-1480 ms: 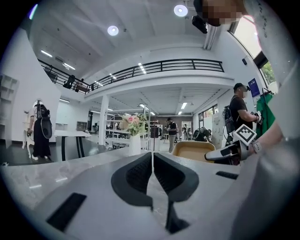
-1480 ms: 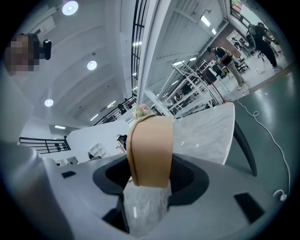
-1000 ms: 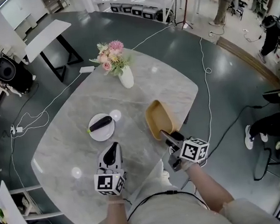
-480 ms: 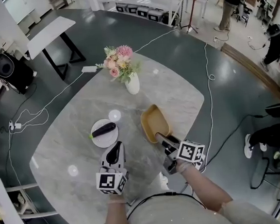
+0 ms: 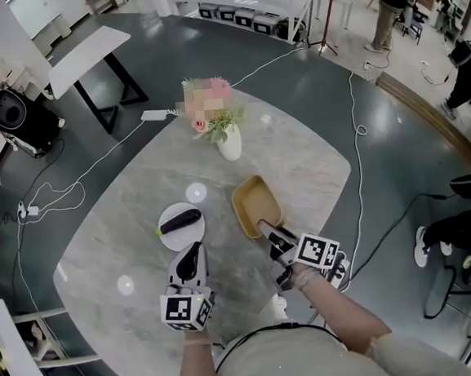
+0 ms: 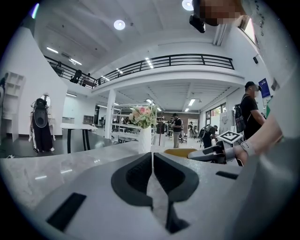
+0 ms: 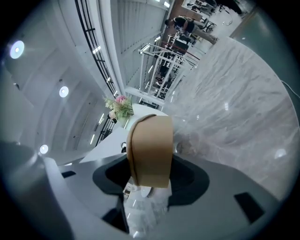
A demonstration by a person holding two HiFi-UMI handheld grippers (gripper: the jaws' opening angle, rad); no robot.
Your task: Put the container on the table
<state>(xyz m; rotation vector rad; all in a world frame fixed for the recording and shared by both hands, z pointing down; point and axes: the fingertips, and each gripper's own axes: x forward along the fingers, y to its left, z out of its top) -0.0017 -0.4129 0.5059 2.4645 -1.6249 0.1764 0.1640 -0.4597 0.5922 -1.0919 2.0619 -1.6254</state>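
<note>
1. Left gripper view: left gripper, nearest the person, jaws pressed together with nothing between them. It hangs over the near part of the surface, just short of the plate. Risk: a forward drift would nudge the plate and set the dark vegetable on it rolling.

2. Right gripper view: right gripper is clenched on one wall of the tan container. The hold is on a single rim, with the whole body cantilevered beyond the jaws. Risk: the container pivots or slips in the pads under its own weight.

3. Head view: the container hangs over the right half of the surface, nearer its right edge than its middle. It appears canted rather than flat, and contact with the surface cannot be judged. Risk: released while tilted or while off the surface, it would drop, rock, or tip over.

4. Right edge of the surface: lies close beside the container. Risk: a placement too far that way leaves part of the base overhanging, and the container could fall to the floor.

5. Plate, left of the container and apart from it. Risk: a leftward slide on set-down would strike it.

6. Vase, toward the far edge and well apart. Risk low, arising only from a long overshoot.
</note>
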